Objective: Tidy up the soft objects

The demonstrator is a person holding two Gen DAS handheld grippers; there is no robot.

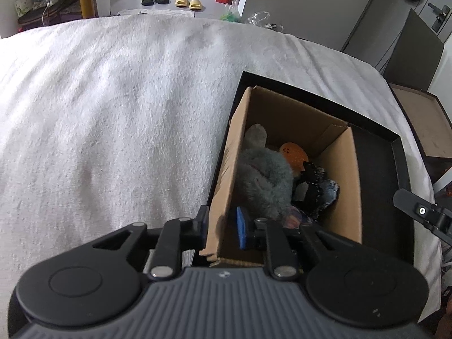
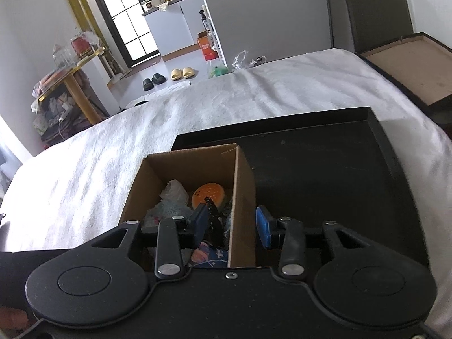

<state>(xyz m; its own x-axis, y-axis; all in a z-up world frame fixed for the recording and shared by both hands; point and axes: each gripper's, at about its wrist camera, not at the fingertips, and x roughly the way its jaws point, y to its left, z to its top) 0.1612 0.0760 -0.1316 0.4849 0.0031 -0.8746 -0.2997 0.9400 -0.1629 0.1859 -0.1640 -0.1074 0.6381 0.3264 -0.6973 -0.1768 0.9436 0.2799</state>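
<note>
Left gripper open astride the box's left wall; right gripper open astride its right wall, neither clamping. Box on tray on bed, toys inside. Probably light, walls thin and bendy; best pinched low, both sides together.

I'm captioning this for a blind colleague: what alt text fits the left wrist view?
The left gripper straddles the near-left wall of a cardboard box holding a grey plush toy, an orange toy and dark fabric items. The box sits in a black tray on a white blanket.
</note>
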